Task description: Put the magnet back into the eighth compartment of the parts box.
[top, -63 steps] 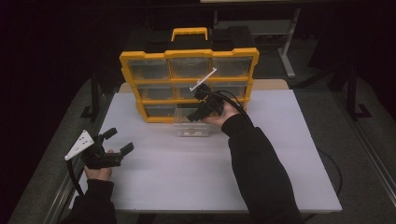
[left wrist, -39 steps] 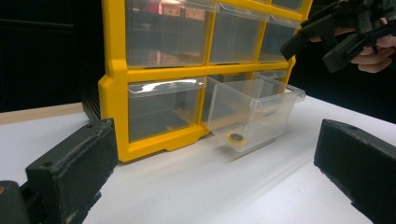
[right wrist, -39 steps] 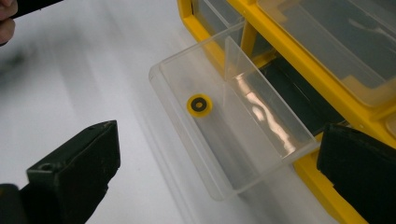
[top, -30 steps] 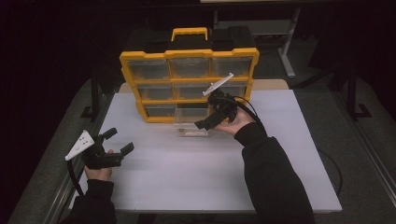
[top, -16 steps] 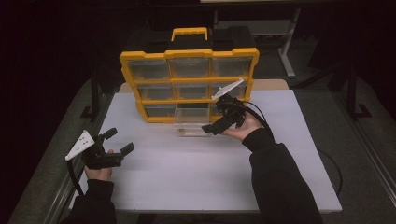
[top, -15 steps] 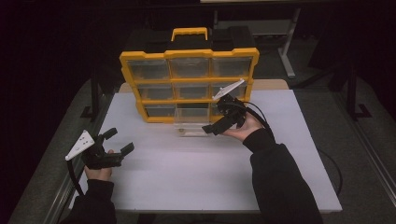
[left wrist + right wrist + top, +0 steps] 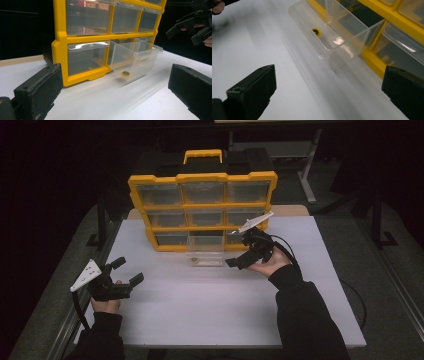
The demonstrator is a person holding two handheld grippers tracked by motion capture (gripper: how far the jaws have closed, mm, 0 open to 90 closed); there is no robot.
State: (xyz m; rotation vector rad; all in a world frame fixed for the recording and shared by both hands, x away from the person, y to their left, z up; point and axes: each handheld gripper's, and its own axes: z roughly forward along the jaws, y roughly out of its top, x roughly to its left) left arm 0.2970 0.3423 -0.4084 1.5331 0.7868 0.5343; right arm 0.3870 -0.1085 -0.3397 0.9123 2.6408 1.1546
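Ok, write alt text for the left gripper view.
A clear plastic drawer stands pulled out from the bottom row of a yellow organiser on a white table, with a small round yellow-and-black part inside. The left claw frames it, jaws wide apart; the right claw hovers beyond.

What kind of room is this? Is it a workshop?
Probably a workshop or lab. A yellow parts organizer with clear drawers stands on a plain white table, one pulled-out drawer holds a small round part, and metal table frames stand in the dark behind.

yellow organizer point(image 7: 60, 45), clear drawer point(image 7: 135, 60) pulled out, small round piece point(image 7: 125, 73) inside, black jaws apart
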